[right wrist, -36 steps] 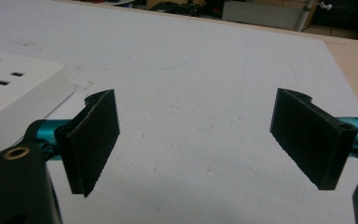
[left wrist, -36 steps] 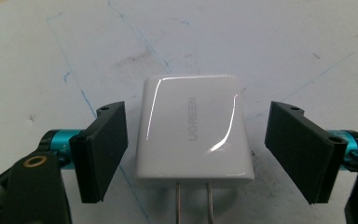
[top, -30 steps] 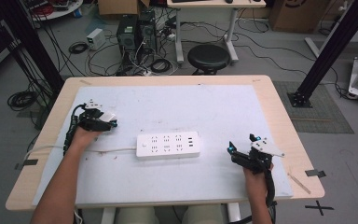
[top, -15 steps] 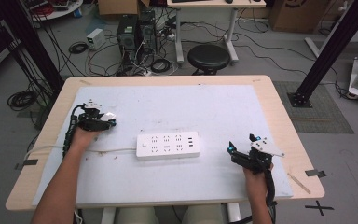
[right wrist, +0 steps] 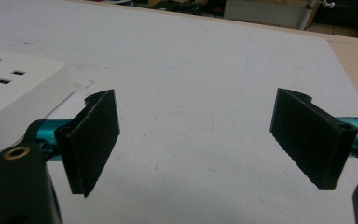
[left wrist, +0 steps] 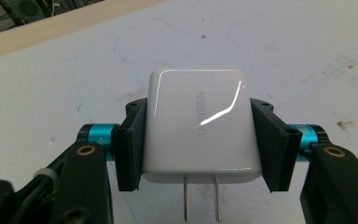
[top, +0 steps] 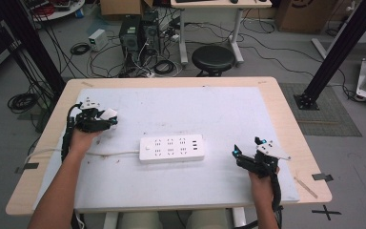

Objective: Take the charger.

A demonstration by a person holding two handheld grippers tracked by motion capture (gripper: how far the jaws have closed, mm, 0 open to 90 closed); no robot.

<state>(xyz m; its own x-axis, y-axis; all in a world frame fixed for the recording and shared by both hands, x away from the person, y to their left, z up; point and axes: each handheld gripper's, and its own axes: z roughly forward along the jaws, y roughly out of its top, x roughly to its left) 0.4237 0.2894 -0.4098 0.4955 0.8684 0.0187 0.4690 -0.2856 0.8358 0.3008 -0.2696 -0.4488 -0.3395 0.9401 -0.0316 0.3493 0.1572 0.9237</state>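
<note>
My left gripper (left wrist: 200, 135) is clamped on a white charger (left wrist: 199, 128). The two black pads press on its two opposite sides, and its jaws have just been closing on it. In the left gripper view the flat face of the charger with the grey letters looks up at the camera. Its two metal pins (left wrist: 200, 198) point back toward my hand, so the rounded far end points away from me, over the white mat (left wrist: 284, 51). The long axis of the charger runs along the jaws, not across them.

In the high view I hold the charger (top: 108, 114) at the left part of the table (top: 286, 102), above the mat and well apart from the white power strip (top: 171, 149), which lies flat in the middle with its long side going left to right.

My right gripper (right wrist: 196, 140) is released, its jaws standing wide with nothing between them, near the right end of the power strip (right wrist: 14, 100).
</note>
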